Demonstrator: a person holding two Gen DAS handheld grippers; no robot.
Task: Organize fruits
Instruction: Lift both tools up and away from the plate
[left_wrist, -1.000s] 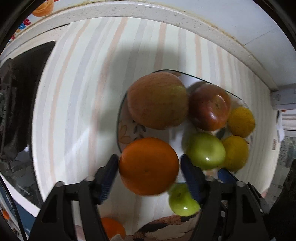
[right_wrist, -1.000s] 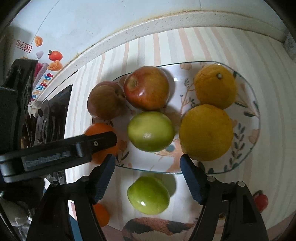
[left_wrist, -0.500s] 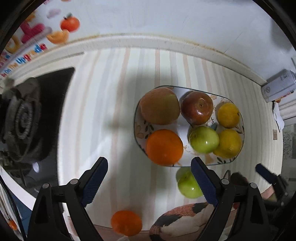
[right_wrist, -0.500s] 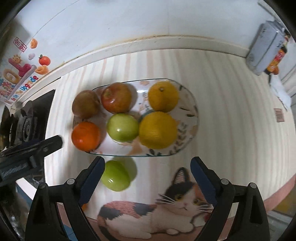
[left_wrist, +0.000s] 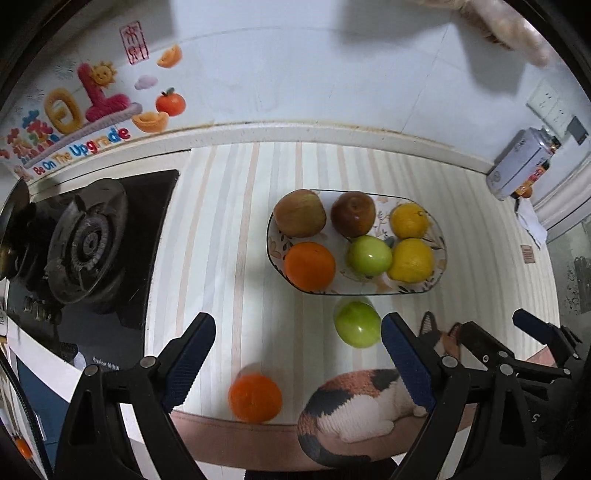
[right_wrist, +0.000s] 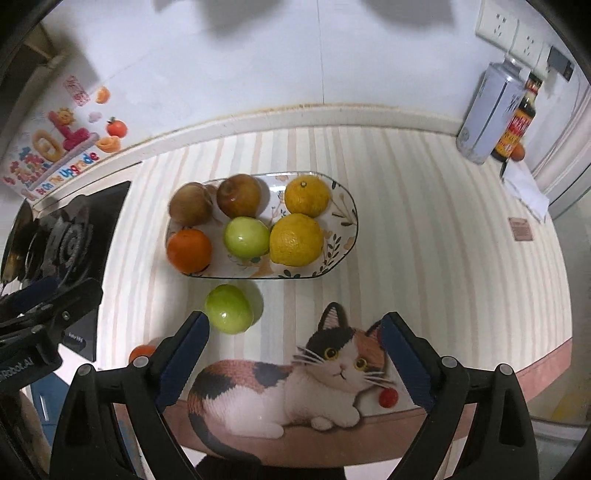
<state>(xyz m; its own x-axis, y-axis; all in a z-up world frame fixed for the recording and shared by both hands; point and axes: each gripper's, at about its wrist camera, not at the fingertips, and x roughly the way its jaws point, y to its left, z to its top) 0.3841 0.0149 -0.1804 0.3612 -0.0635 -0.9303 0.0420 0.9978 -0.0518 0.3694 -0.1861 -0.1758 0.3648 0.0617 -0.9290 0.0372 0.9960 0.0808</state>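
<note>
Kitchen counter | left gripper (left_wrist: 297, 354) and right gripper (right_wrist: 293, 356) gape, empty | loose green apple (right_wrist: 228, 308) beside plate (right_wrist: 343, 221): likely firm, smooth, roll-prone; grip across its middle

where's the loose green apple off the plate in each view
Left wrist: the loose green apple lies low and right of centre, just below the plate.
Right wrist: the same apple lies left of centre, below the plate.
Shared landmark: the orange at the plate's near-left end.
</note>
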